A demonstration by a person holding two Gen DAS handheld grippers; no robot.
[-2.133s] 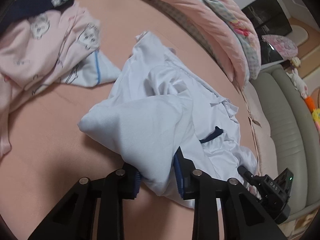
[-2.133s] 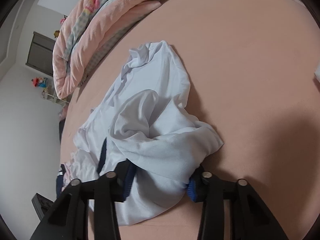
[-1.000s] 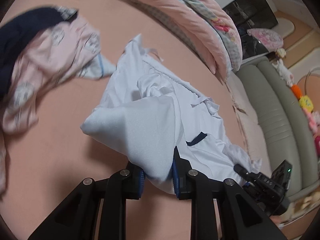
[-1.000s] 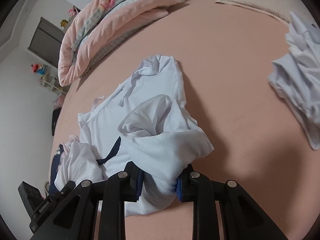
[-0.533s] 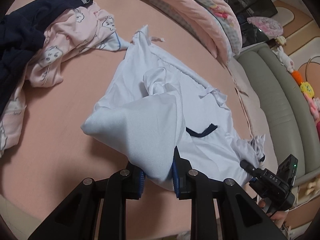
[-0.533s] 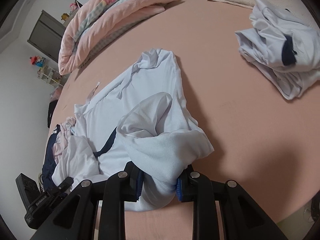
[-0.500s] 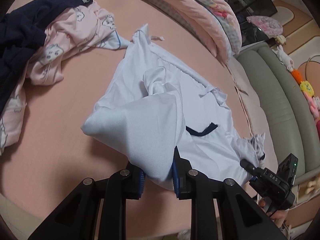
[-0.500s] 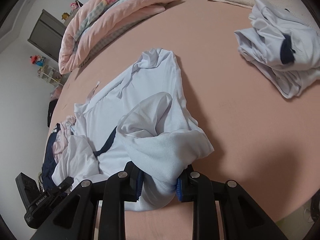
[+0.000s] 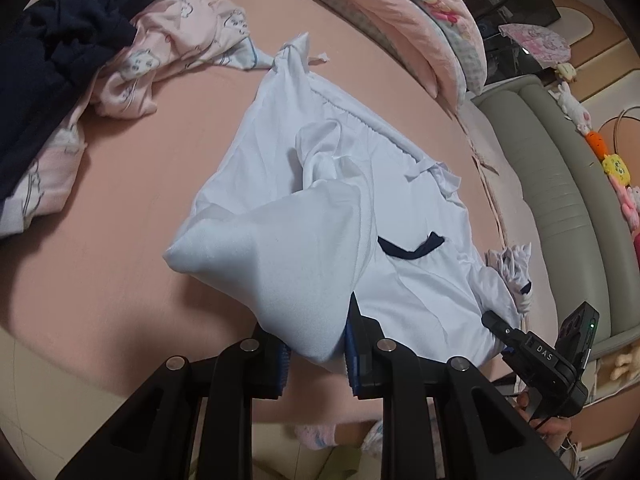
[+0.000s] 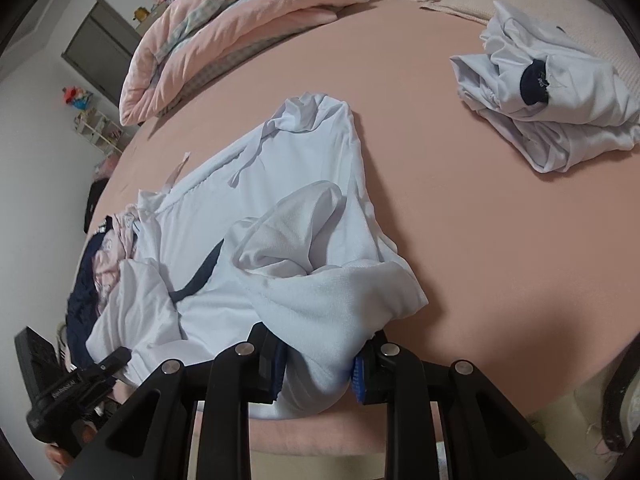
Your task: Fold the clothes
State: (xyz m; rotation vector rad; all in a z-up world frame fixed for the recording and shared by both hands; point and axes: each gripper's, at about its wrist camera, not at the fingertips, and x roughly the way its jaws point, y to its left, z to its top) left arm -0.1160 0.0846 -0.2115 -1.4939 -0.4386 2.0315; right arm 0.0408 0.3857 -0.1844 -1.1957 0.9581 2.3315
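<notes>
A pale blue-white garment with a dark navy trim strip (image 9: 412, 248) lies spread on the pink bed sheet (image 9: 100, 240). The left gripper (image 9: 316, 356) is shut on a bunched near corner of this white garment (image 9: 288, 256). In the right wrist view the right gripper (image 10: 318, 372) is shut on another near corner of the same white garment (image 10: 276, 208), with cloth bulging between its blue pads (image 10: 357, 376). Both corners are lifted and folded back over the rest of the cloth. Each gripper shows at the edge of the other's view: the right one (image 9: 540, 356), the left one (image 10: 76, 388).
A pile of pink printed clothes (image 9: 168, 52) and a dark navy garment (image 9: 52, 48) lies at the far left. A crumpled white garment (image 10: 552, 100) sits at the far right of the bed. A rolled pink quilt (image 10: 224, 32) lies along the back; a grey-green sofa (image 9: 560, 184) stands beyond.
Both grippers have drawn back toward the near edge of the bed with the garment's corners in them, pulling the cloth along. The crumpled white garment came into the right wrist view.
</notes>
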